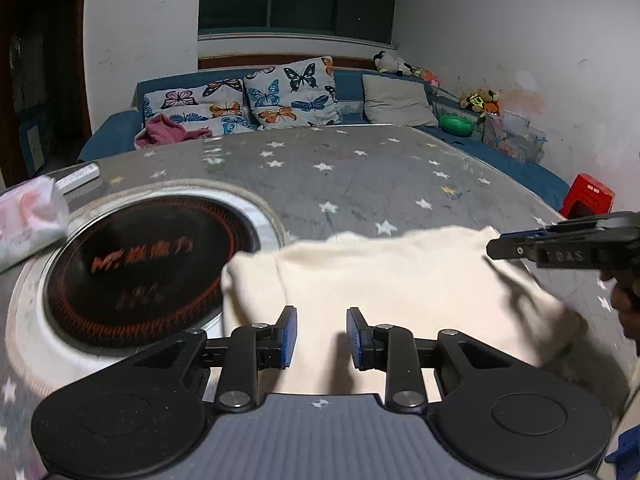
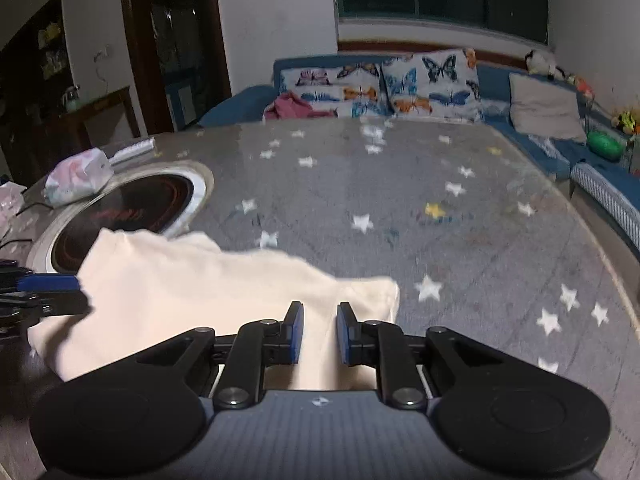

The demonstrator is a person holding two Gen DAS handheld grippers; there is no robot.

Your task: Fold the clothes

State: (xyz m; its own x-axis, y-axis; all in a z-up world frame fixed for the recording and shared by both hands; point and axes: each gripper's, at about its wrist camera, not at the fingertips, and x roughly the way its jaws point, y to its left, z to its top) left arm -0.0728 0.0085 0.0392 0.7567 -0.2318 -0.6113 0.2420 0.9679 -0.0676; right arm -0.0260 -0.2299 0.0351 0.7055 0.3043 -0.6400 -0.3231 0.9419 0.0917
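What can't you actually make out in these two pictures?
- Left wrist view: the red lettering on the round black cooktop is blurred and unreadable.
- Both views: whether the left gripper or right gripper pinches the cream garment; cloth fills each gap, contact unclear.
- Both views: the garment's near edge, hidden behind the gripper bodies.
- Left wrist view: the pink-and-white pack is cut by the left edge.

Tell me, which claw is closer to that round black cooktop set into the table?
Left. The left claw hangs over the cream garment right beside the cooktop. The right claw sits over the garment's far end, with the cloth between it and the cooktop.
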